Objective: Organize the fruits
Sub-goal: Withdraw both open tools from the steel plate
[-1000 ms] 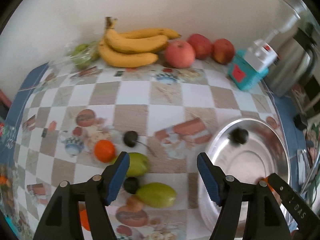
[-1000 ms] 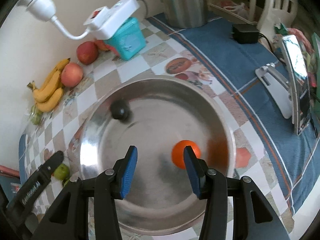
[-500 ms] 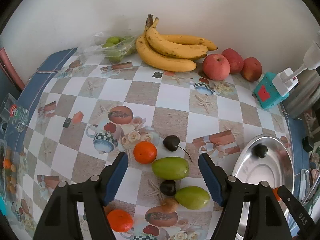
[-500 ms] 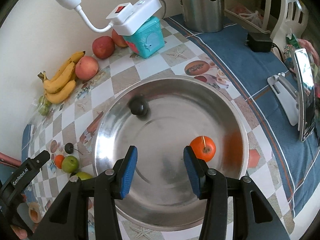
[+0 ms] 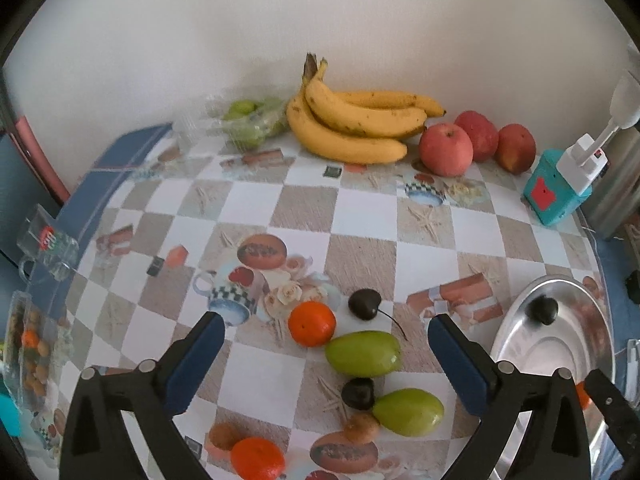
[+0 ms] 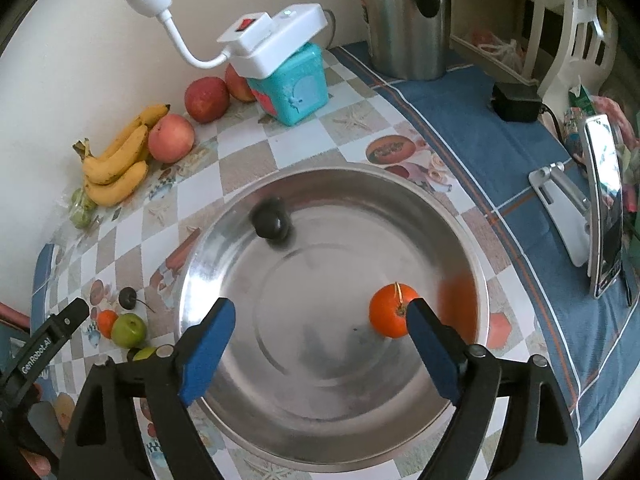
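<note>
Two fruits in bowl: one orange (image 6: 391, 311) and one dark cherry (image 6: 273, 222) lie well apart inside the steel bowl (image 6: 320, 432).
Loose fruits: on the checked worktop (image 5: 360, 216), beside the bowl, lie an orange fruit (image 5: 311, 323), two green fruits (image 5: 362, 353), two dark cherries (image 5: 363, 304) and another orange one (image 5: 257, 458).
Right gripper (image 6: 318, 354): jaws have just been opening, now wide, nothing between; the orange lies just beyond the right pad.
Left gripper (image 5: 324, 364): jaws have just been opening, now wide, above the loose fruits, holding nothing.
Back by wall: bananas (image 5: 352, 128), three red apples (image 5: 446, 149).
Writing: "GenRobot.AI" on the left gripper body in the right view.
</note>
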